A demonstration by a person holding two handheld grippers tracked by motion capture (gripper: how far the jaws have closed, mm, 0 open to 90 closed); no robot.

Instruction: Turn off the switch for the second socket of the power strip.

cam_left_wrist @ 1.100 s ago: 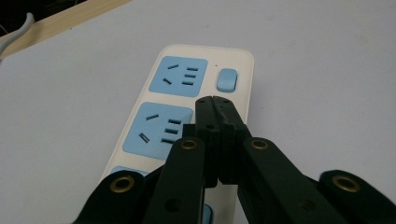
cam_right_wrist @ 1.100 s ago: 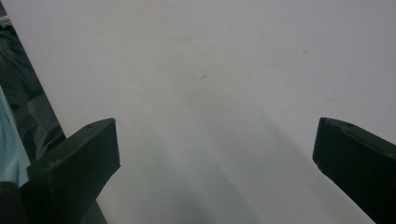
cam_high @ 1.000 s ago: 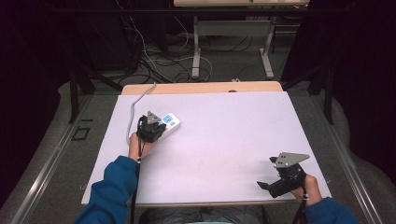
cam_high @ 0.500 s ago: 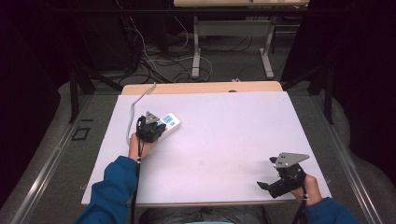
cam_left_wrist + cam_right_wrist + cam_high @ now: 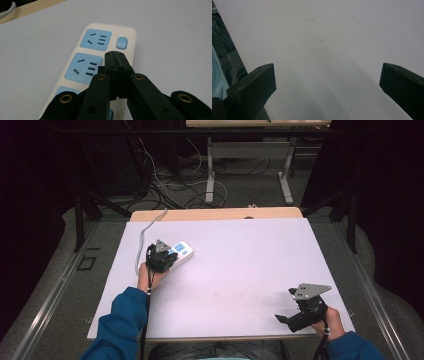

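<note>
High view: one power strip point(image 5: 180, 253), two grippers

My table point(image 5: 240, 285) has a pale lilac-white top, with a strip of light wood point(image 5: 215, 214) showing along its far edge. Beyond it the room is dim. The grey floor point(image 5: 250, 185) there carries a tangle of cables point(image 5: 165, 180), and the white metal legs of a second table point(image 5: 210, 175) stand on it. Dark curtains point(image 5: 380, 195) hang at both sides. A metal rail point(image 5: 55, 295) runs along the floor to my left.
</note>
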